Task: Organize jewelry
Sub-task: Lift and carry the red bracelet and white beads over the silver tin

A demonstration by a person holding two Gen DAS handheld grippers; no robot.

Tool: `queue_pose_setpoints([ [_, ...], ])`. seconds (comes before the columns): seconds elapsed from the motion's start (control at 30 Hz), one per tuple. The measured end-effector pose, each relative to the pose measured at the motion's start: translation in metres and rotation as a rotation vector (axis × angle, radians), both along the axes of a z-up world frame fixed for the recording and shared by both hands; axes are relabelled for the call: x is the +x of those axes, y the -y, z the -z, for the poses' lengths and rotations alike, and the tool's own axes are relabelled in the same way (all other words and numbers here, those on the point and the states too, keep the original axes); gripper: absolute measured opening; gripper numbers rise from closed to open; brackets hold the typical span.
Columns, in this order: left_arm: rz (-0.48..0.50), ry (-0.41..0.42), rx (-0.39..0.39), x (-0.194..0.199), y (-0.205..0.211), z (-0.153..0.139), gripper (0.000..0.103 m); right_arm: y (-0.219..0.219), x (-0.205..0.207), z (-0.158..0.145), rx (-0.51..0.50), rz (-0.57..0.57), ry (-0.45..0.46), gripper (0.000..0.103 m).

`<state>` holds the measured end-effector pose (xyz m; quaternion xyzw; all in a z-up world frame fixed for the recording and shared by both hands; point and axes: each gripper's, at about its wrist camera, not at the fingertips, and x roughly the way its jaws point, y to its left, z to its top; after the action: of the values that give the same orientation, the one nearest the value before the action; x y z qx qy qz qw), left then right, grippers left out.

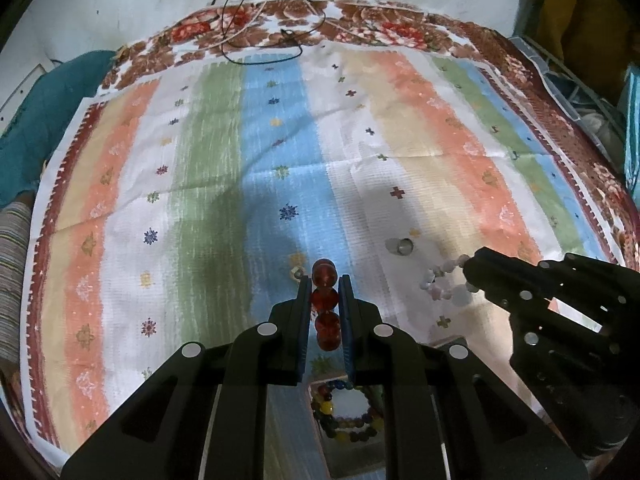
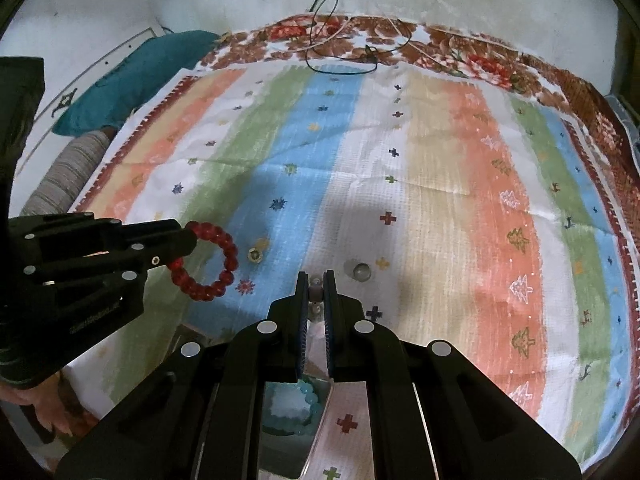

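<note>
- My left gripper (image 1: 325,280): jaws pressed onto a bracelet of round translucent dark-red beads (image 1: 326,308); from the right wrist view its loop (image 2: 208,260) hangs clear of the cloth, off the fingertips.
- My right gripper (image 2: 316,280): jaws pinched on a bracelet of small pale pink and white beads (image 1: 444,280); between my own pads only one greyish bead (image 2: 315,292) shows.
- Cloth beneath both tools: woven spread with green, blue, white, tan and orange stripes (image 1: 200,200) and small cross and flower motifs.
- Ahead of the left fingertips, just left: a small gold-coloured ring (image 1: 296,272) lying on the cloth.
- Ahead of the right fingertips, slightly right: a small silvery ring (image 2: 360,270) on the cloth.
- Under the left gripper, near its base: a clear compartment holding a multicoloured bead bracelet (image 1: 348,412).
- Under the right gripper's base: a clear compartment with a pale turquoise bead bracelet (image 2: 292,404).
- Far edge: thin dark cords (image 1: 260,40) trailing over a brown floral border.
</note>
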<state>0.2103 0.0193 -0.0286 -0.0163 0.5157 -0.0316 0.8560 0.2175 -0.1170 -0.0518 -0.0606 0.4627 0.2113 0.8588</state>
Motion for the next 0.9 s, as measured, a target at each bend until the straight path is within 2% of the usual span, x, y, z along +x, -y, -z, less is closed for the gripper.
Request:
queue_pose_setpoints([
  [0.27,0.021,0.043,-0.012,-0.018,0.008,-0.015,0.013,0.005,-0.016,-0.008,-0.001,-0.003,0.046,0.008],
  [0.6,0.033,0.087,-0.023,-0.040,0.014,-0.028,0.013,0.011,-0.036,-0.024,0.059,-0.030,0.103,0.008],
  [0.9,0.031,0.121,-0.043,-0.059,0.013,-0.037,0.013,0.013,-0.054,-0.030,0.073,-0.050,0.155,0.008],
])
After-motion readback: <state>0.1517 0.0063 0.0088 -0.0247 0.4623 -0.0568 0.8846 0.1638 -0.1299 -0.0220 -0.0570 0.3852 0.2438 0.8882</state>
